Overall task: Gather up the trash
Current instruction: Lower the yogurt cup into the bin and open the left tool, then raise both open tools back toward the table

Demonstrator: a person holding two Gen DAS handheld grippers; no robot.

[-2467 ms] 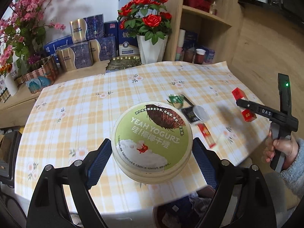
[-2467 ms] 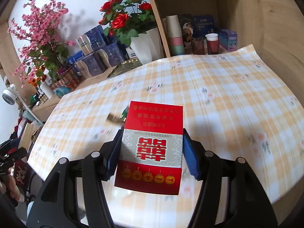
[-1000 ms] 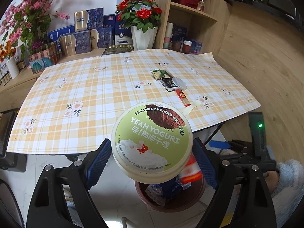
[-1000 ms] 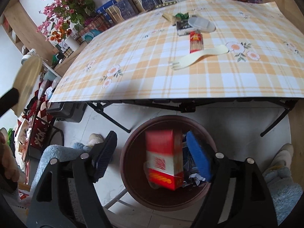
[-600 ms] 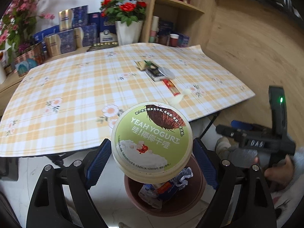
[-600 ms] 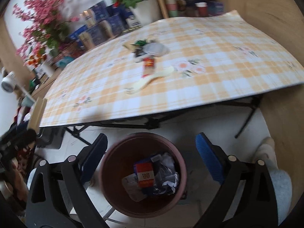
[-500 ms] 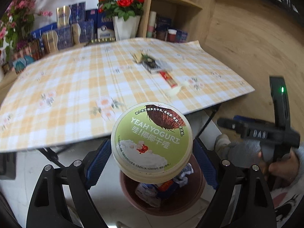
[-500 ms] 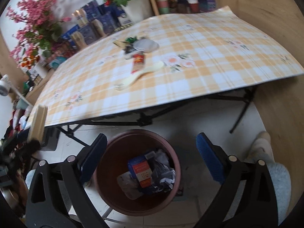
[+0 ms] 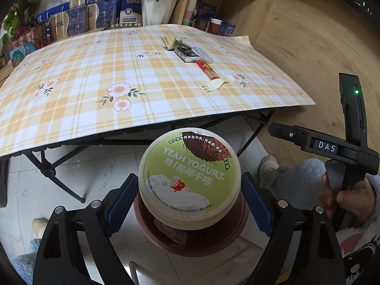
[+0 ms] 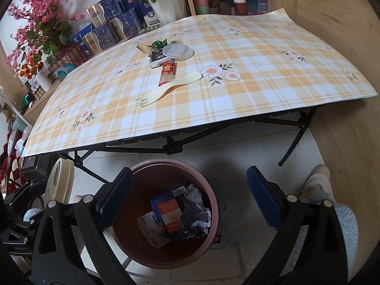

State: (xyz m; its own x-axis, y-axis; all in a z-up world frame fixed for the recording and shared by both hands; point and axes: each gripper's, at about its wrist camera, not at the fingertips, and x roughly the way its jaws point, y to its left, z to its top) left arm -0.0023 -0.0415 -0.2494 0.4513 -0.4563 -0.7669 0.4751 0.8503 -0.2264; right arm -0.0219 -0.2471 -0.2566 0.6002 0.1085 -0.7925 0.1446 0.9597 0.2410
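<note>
My left gripper is shut on a round green-lidded yogurt tub and holds it right above the brown trash bin on the floor. The tub also shows edge-on in the right wrist view. My right gripper is open and empty above the bin, which holds a red box and crumpled wrappers. On the checked table lie a cream spork, a red sachet, a dark packet and a round lid.
Black folding table legs stand just behind the bin. A slippered foot is on the floor at right. Boxes, a rose vase and pink flowers line the table's far side. Wooden shelves stand behind.
My right gripper let the red box drop into the bin and stays open above it. My left gripper carried the yogurt tub off the table and down over the bin.
</note>
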